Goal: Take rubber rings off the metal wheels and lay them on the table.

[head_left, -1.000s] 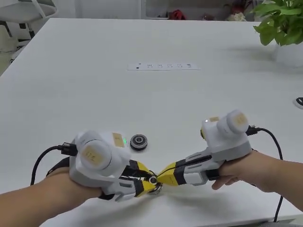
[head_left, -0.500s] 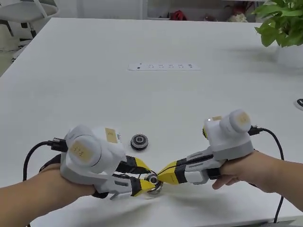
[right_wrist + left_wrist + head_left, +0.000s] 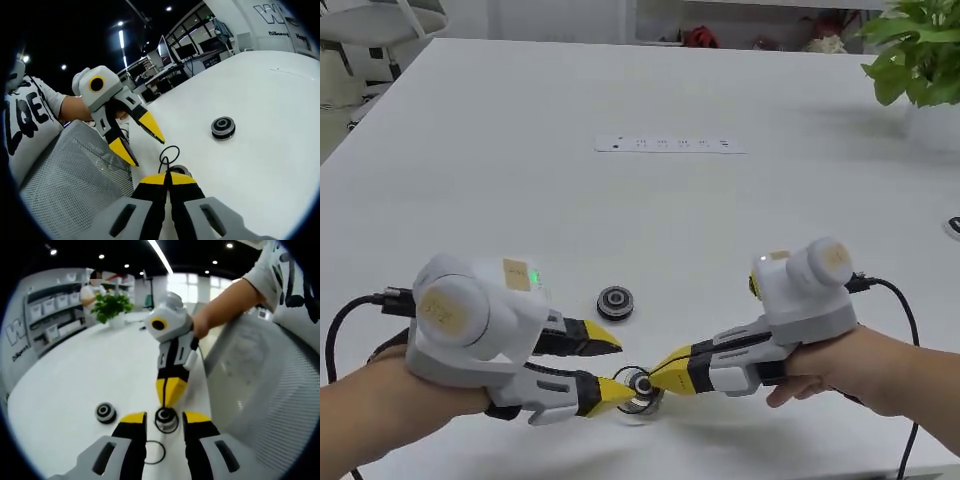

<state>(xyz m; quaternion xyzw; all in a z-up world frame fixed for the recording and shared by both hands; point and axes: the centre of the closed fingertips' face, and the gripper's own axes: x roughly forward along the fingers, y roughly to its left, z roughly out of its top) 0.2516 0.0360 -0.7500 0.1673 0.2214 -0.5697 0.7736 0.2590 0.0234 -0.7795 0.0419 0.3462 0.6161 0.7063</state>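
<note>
A small metal wheel (image 3: 640, 385) (image 3: 166, 417) (image 3: 178, 171) lies near the table's front edge, with a thin black rubber ring hanging loosely round it. My right gripper (image 3: 655, 376) (image 3: 168, 178) is shut, its yellow tips touching that wheel. The right gripper (image 3: 167, 392) also points down at the wheel in the left gripper view. My left gripper (image 3: 611, 367) (image 3: 165, 417) stands open, its jaws either side of the wheel without touching it. A loose black ring (image 3: 153, 452) (image 3: 170, 152) lies flat on the table beside the wheel. A second wheel (image 3: 615, 300) (image 3: 106, 412) (image 3: 223, 127) sits a little farther back.
A white power strip (image 3: 660, 144) lies mid-table. A green plant (image 3: 920, 50) stands at the far right corner. A chair (image 3: 380, 20) is beyond the far left edge. The table's front edge (image 3: 740, 470) runs just below the grippers.
My left gripper has opened and drawn back to the left from the wheel. The right gripper has kept its place at the wheel.
</note>
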